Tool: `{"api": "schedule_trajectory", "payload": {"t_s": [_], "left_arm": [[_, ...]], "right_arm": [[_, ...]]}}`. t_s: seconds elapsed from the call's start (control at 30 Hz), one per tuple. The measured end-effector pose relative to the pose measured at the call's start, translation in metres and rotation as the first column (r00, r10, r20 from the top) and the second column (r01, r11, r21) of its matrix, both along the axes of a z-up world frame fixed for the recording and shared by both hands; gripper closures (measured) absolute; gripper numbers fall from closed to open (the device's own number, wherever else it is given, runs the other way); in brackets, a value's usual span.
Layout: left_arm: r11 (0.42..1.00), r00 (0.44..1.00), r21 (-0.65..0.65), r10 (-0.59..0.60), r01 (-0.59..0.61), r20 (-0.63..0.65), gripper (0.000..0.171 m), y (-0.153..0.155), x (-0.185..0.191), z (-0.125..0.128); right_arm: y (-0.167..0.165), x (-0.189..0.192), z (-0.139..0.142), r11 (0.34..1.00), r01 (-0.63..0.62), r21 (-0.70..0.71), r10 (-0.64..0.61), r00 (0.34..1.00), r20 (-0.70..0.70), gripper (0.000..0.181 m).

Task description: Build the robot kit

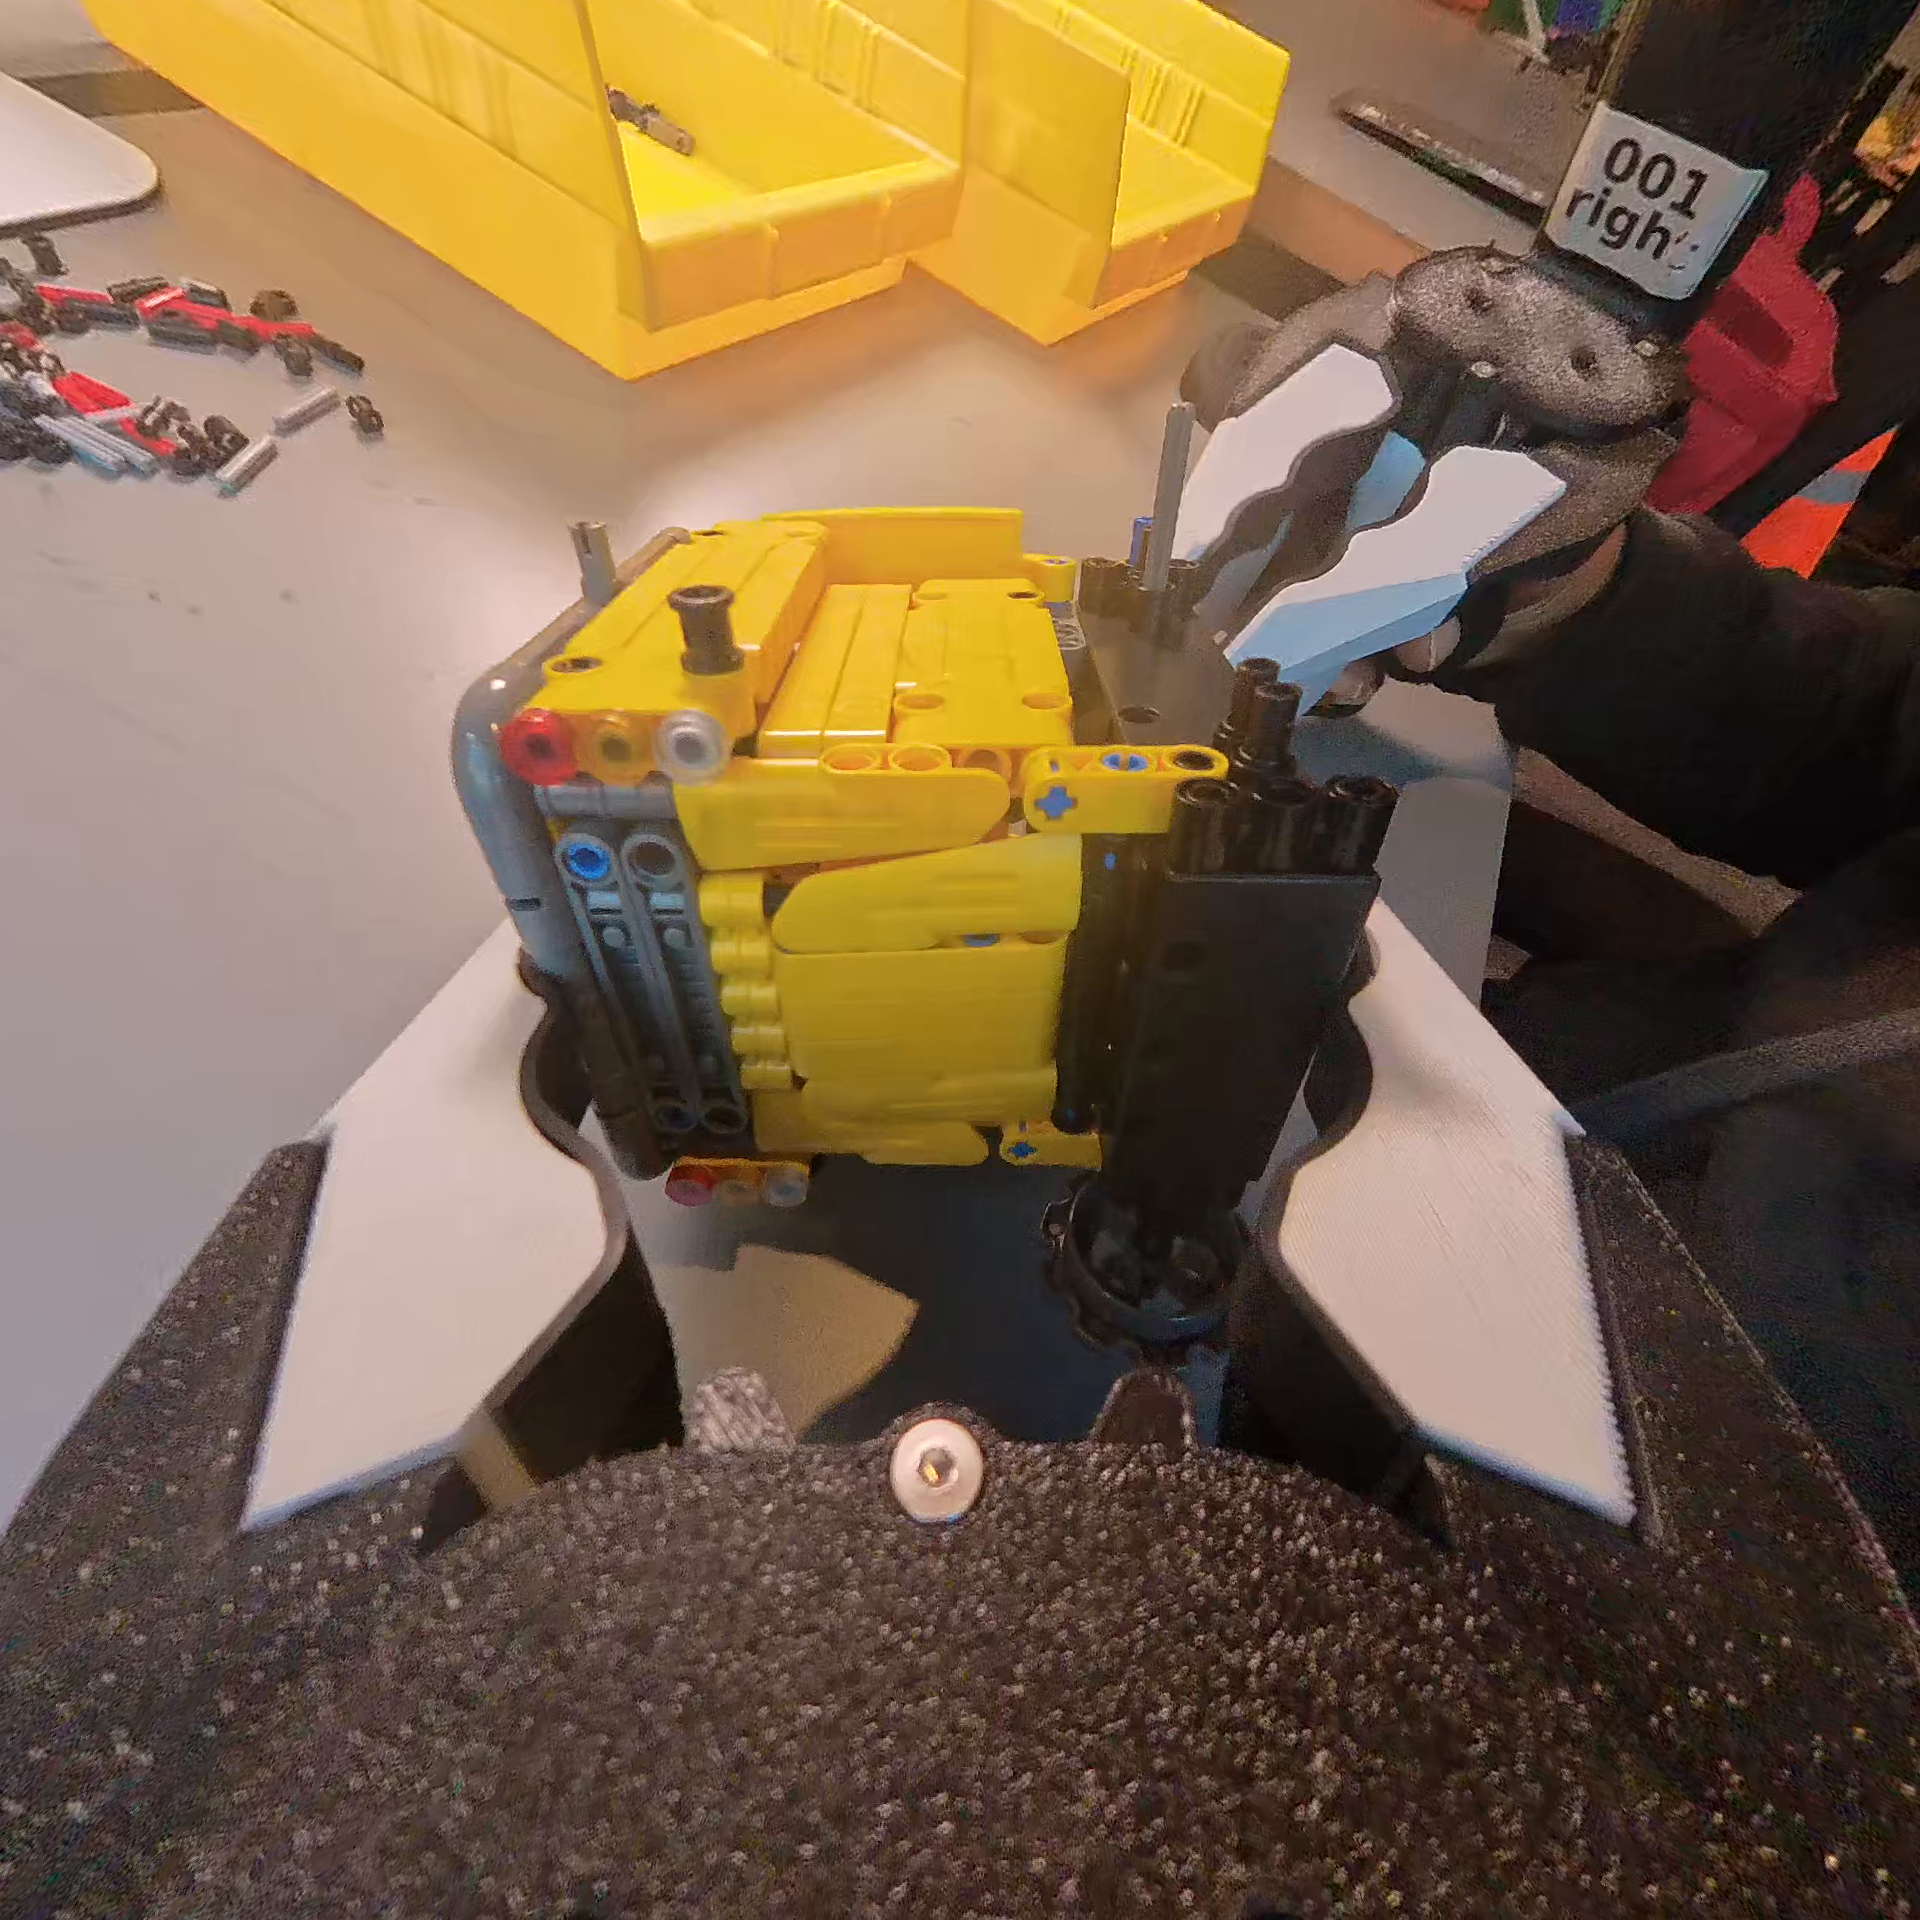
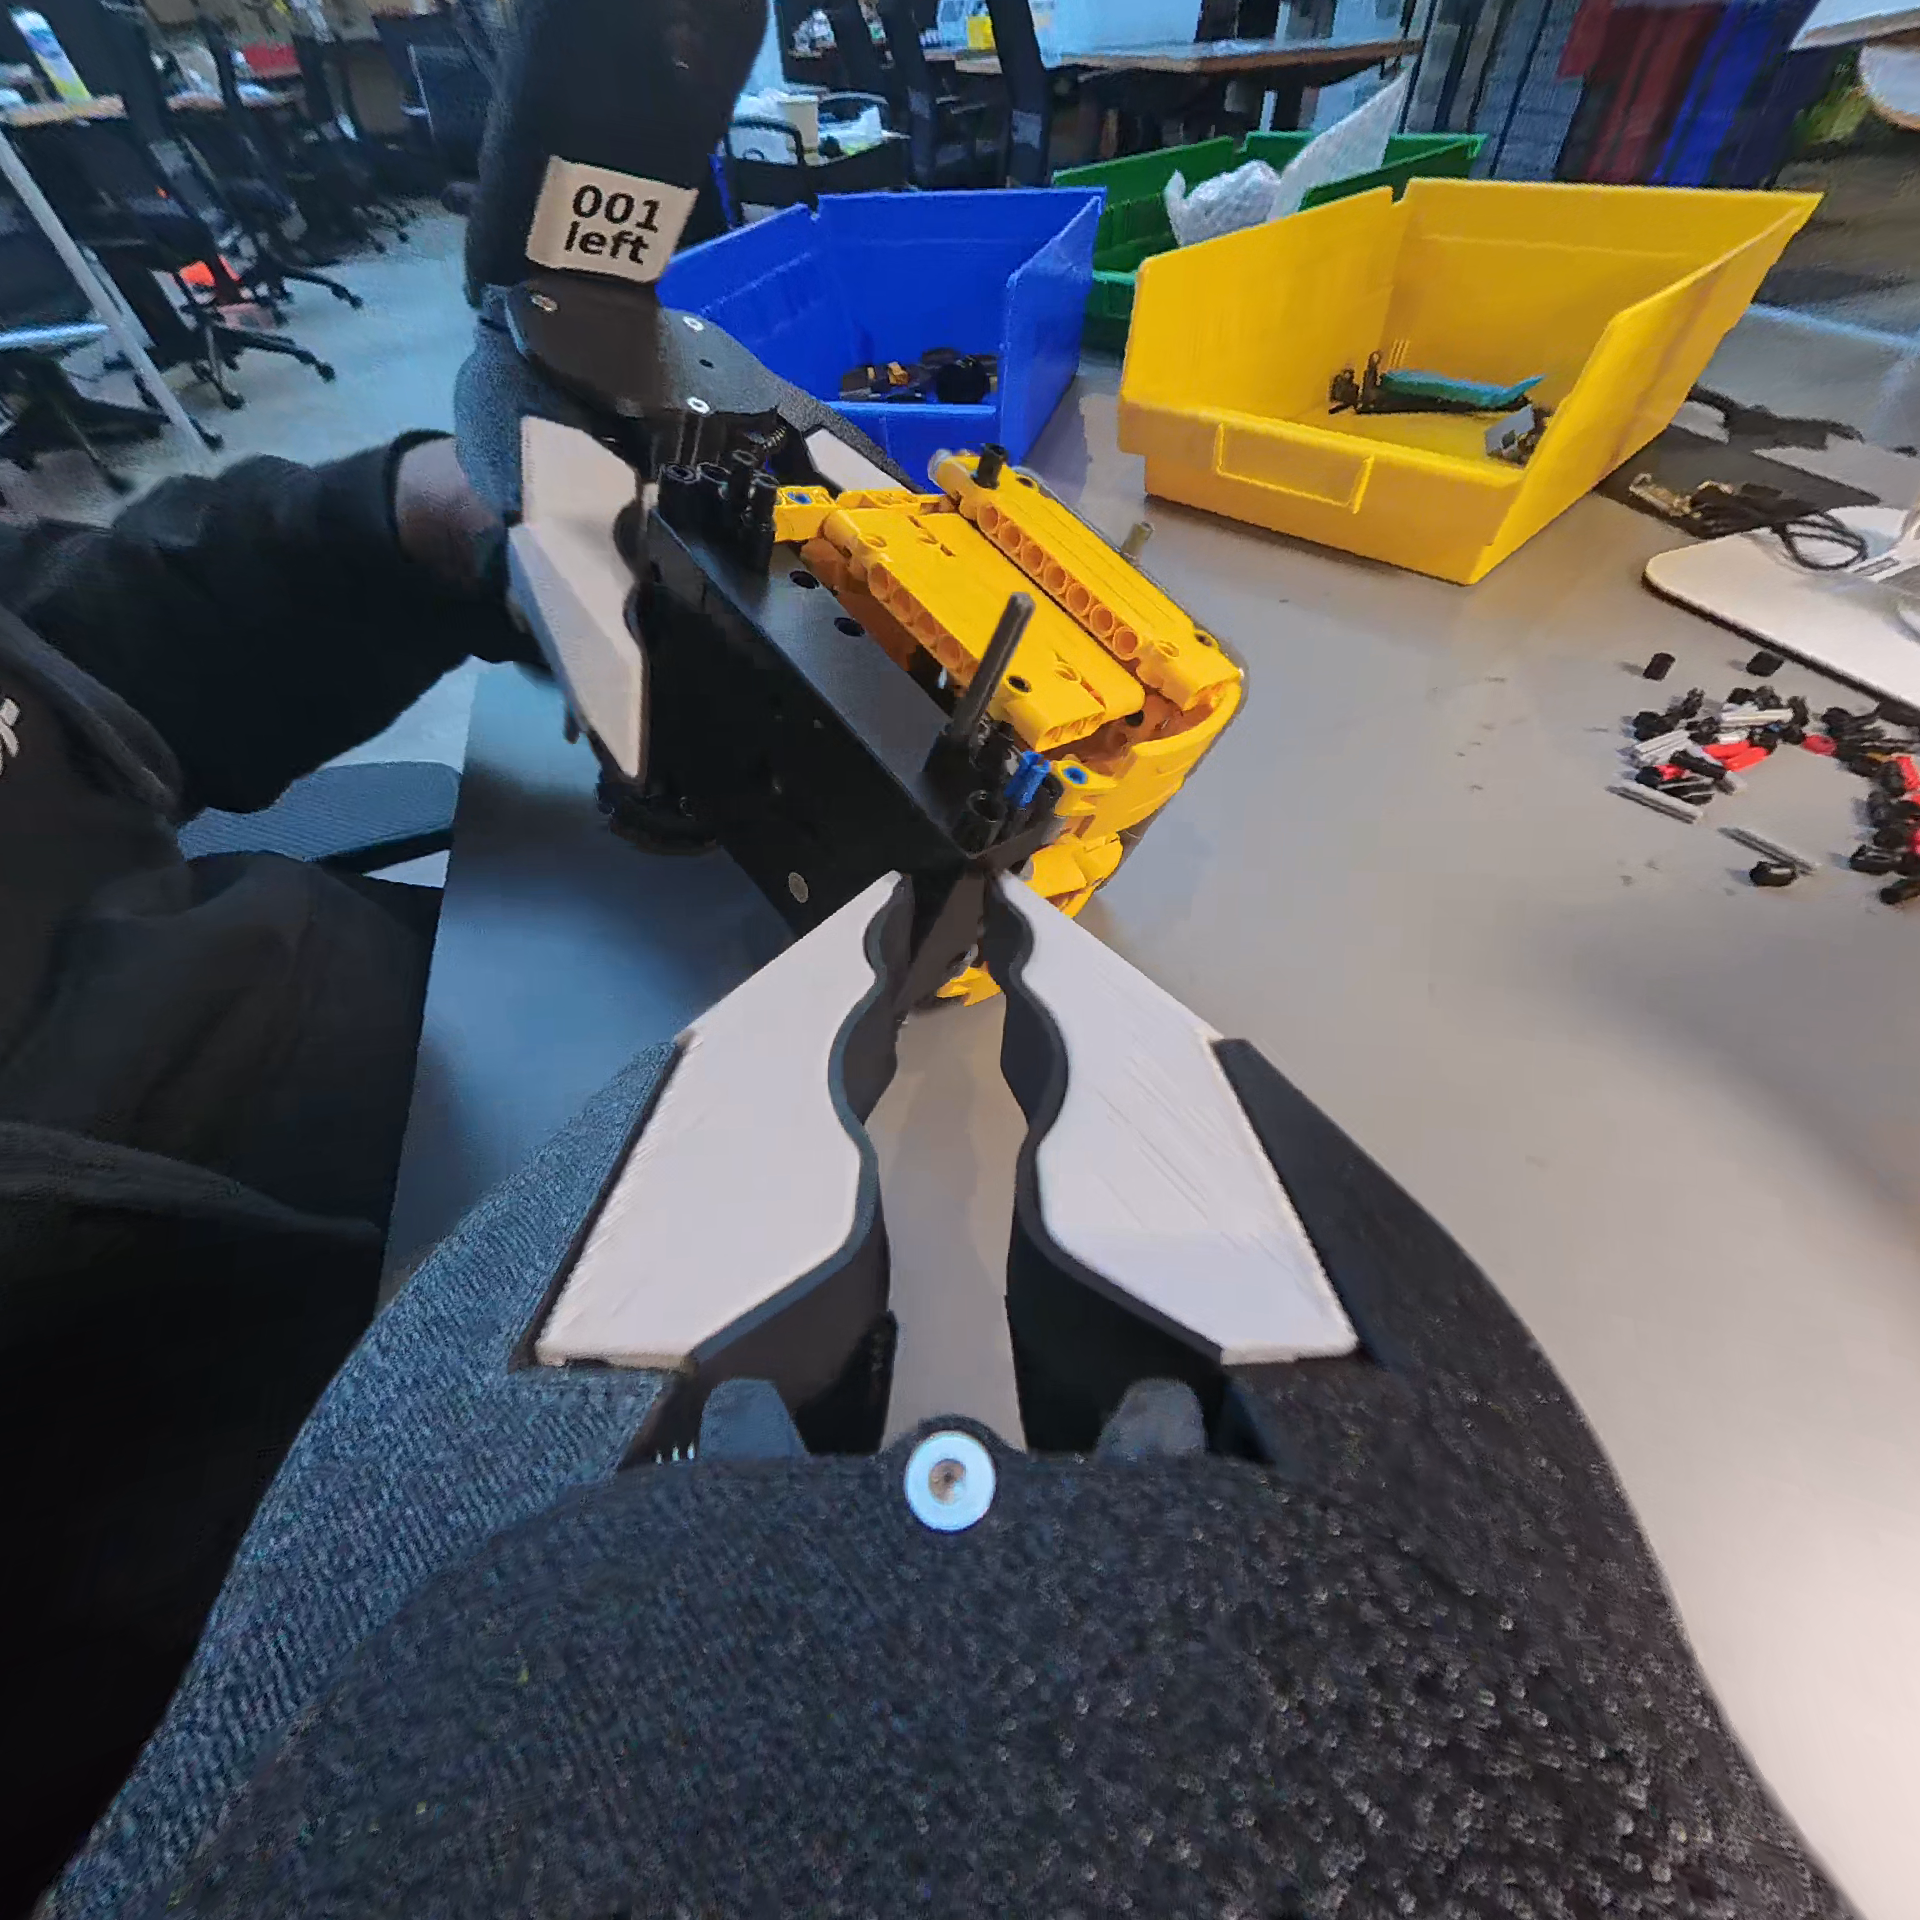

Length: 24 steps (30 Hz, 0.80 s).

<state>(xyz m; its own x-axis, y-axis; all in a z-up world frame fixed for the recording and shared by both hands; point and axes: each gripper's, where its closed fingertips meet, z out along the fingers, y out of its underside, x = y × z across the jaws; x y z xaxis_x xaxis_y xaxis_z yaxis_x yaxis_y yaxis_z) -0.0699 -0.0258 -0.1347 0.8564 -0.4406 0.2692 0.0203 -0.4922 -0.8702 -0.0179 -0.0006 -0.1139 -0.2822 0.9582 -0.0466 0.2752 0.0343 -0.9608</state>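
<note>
Yellow and black, the brick model [image 1: 894, 862] sits mid-frame in our left wrist view, clamped between the wide-spread fingers of our left gripper [image 1: 940, 997]. Our right gripper [image 2: 951, 894] has its jaws nearly closed, pinching the model's black corner at the centre of the right view. Loose bricks [image 2: 1787, 758] lie on the grey table [image 2: 1455, 1039], with a yellow bin [image 2: 1455, 364] at upper right.

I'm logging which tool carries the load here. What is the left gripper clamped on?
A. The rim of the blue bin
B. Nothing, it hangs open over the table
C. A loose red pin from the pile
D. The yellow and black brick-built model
D: the left gripper has its fingers on either side of the yellow and black brick-built model, which is held off the grey table.
</note>
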Motion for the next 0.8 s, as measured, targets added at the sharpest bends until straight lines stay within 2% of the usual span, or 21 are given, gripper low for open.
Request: {"api": "schedule_trajectory", "payload": {"t_s": [0.2, 0.37, 0.5, 0.63, 0.8], "left_arm": [[0.995, 0.991, -0.026, -0.094, 0.097, 0.094, 0.035, 0.011, -0.004, -0.001], [0.982, 0.945, -0.034, -0.166, 0.183, 0.283, 0.036, 0.015, -0.012, 0.007], [0.970, 0.916, -0.063, -0.199, 0.234, 0.349, 0.035, 0.019, -0.010, 0.010], [0.970, 0.900, -0.080, -0.179, 0.228, 0.398, 0.036, 0.024, -0.012, 0.011], [0.975, 0.906, -0.068, -0.168, 0.210, 0.390, 0.036, 0.024, -0.011, 0.012]], "right_arm": [[0.011, -0.004, 0.012, 0.999, 0.040, 0.019, -0.038, 0.997, -0.065, 0.165], [0.020, -0.007, 0.029, 0.949, 0.039, 0.313, 0.013, 0.987, -0.162, 0.136], [0.013, -0.019, 0.034, 0.871, -0.020, 0.491, 0.114, 0.980, -0.162, 0.129], [0.013, -0.028, 0.030, 0.877, -0.086, 0.472, 0.155, 0.982, -0.109, 0.128], [0.014, -0.027, 0.031, 0.882, -0.120, 0.456, 0.176, 0.981, -0.082, 0.137]]}}
